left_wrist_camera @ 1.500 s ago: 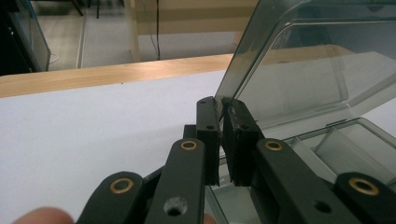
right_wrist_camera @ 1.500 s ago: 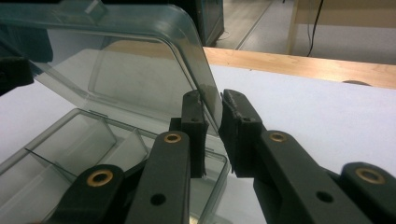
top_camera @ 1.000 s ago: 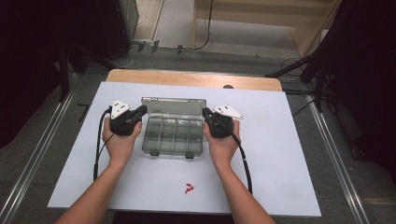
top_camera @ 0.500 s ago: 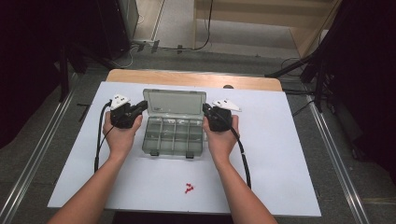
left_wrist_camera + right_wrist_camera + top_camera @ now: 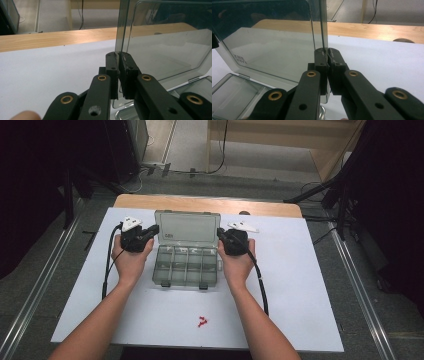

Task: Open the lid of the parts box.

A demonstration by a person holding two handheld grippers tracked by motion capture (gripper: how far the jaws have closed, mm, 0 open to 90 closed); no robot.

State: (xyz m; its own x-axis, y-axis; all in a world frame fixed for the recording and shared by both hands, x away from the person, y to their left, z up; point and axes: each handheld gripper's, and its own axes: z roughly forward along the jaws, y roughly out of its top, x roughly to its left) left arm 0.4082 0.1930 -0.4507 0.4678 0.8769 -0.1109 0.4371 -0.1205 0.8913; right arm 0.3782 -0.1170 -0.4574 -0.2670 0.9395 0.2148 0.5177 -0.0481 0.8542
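A white sheet (image 5: 310,285) covers the wooden table (image 5: 210,204). Grey floor (image 5: 200,150) extends beyond it, with cables (image 5: 220,150) trailing across. Metal rails (image 5: 30,295) flank both sides. Dark equipment stands (image 5: 345,195) occupy the corners.

Centre of frame: compartment box (image 5: 186,266) on the table sheet (image 5: 300,285) | behind the box's tray: lid (image 5: 187,227) raised upright | left edge of lid: left gripper (image 5: 150,231) | right edge of lid: right gripper (image 5: 221,234) | lower centre, before the box: small clips (image 5: 202,322) on the sheet | top: wooden table edge (image 5: 207,204) behind the sheet
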